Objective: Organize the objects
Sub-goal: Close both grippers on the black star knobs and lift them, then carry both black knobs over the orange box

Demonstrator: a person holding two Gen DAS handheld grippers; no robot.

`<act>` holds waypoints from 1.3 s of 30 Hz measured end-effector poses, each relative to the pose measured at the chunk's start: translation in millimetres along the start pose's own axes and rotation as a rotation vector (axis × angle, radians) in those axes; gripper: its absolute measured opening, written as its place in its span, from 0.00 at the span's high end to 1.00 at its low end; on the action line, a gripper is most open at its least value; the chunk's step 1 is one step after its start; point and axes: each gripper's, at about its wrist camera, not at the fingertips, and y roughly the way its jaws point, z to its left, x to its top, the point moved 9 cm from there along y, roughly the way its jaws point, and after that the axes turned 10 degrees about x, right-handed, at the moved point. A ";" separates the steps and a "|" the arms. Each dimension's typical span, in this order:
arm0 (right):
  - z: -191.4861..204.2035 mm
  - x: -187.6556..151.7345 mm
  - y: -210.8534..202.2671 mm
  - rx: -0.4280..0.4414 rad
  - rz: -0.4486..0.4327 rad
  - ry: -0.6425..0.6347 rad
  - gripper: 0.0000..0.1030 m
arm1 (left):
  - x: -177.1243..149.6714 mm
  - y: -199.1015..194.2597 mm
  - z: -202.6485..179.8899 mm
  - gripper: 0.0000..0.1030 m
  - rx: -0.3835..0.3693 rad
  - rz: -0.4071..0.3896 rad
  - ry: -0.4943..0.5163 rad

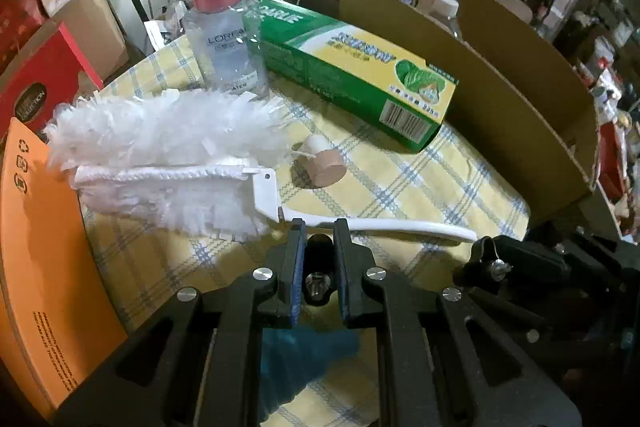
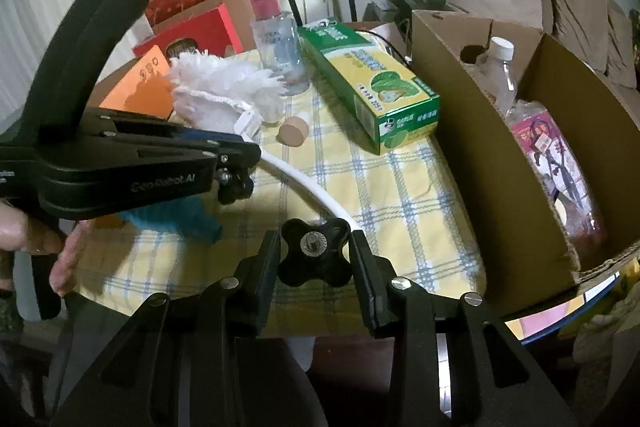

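A white fluffy duster (image 1: pixel 160 143) with a long white handle (image 1: pixel 400 227) lies on the checked tablecloth; it also shows in the right wrist view (image 2: pixel 224 91). My left gripper (image 1: pixel 319 227) is at the handle, its jaws narrowly apart on either side of it; it shows from the side in the right wrist view (image 2: pixel 256 151). My right gripper (image 2: pixel 314 241) is open and empty, near the handle's free end. A green and yellow box (image 1: pixel 352 71), a clear bottle with a pink cap (image 1: pixel 224 27) and a small beige cylinder (image 1: pixel 326 167) stand behind the duster.
A large open cardboard box (image 2: pixel 472 131) stands at the right and holds a plastic bottle (image 2: pixel 540 131). An orange box (image 1: pixel 40 267) and red boxes (image 1: pixel 44 79) stand at the left. A teal cloth (image 2: pixel 176 219) lies near the table's front edge.
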 end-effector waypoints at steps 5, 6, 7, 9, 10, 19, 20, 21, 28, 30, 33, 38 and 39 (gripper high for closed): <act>2.9 5.7 -11.1 0.010 -0.015 -0.006 0.66 | 11.0 -18.5 0.2 0.88 -0.012 -0.034 -0.022; 3.7 7.1 -12.2 0.011 -0.018 -0.009 0.66 | 10.2 -23.0 -0.3 0.88 -0.011 -0.040 -0.024; 5.5 9.7 -14.4 0.012 -0.023 -0.016 0.66 | 11.1 -28.5 0.2 0.88 -0.011 -0.050 -0.026; 9.3 14.2 -18.0 0.011 -0.030 -0.031 0.66 | 14.3 -36.0 3.8 0.88 -0.010 -0.064 -0.034; 11.3 17.3 -19.9 0.011 -0.035 -0.038 0.66 | 16.4 -40.4 6.5 0.88 -0.012 -0.072 -0.043; 36.0 44.2 -25.3 0.027 -0.065 -0.096 0.66 | 21.3 -91.9 39.3 0.88 -0.013 -0.158 -0.111; 38.6 47.4 -25.0 0.031 -0.066 -0.101 0.66 | 20.5 -95.9 43.0 0.88 -0.013 -0.166 -0.120; 41.9 50.6 -25.0 0.035 -0.069 -0.106 0.66 | 19.5 -100.1 46.9 0.88 -0.012 -0.171 -0.128; 68.2 73.8 -22.6 0.051 -0.087 -0.151 0.66 | 9.2 -125.4 82.3 0.88 0.010 -0.214 -0.208; 74.9 79.5 -21.4 0.056 -0.091 -0.159 0.66 | 6.0 -130.6 92.3 0.88 0.016 -0.228 -0.233; 85.0 88.1 -19.9 0.079 -0.092 -0.160 0.66 | -0.1 -139.1 109.1 0.88 0.030 -0.250 -0.275; 103.8 105.3 -18.0 0.109 -0.095 -0.168 0.66 | -11.9 -150.1 135.0 0.88 0.049 -0.272 -0.337; 107.9 108.3 -17.9 0.115 -0.097 -0.171 0.66 | -14.1 -151.4 139.0 0.88 0.051 -0.272 -0.346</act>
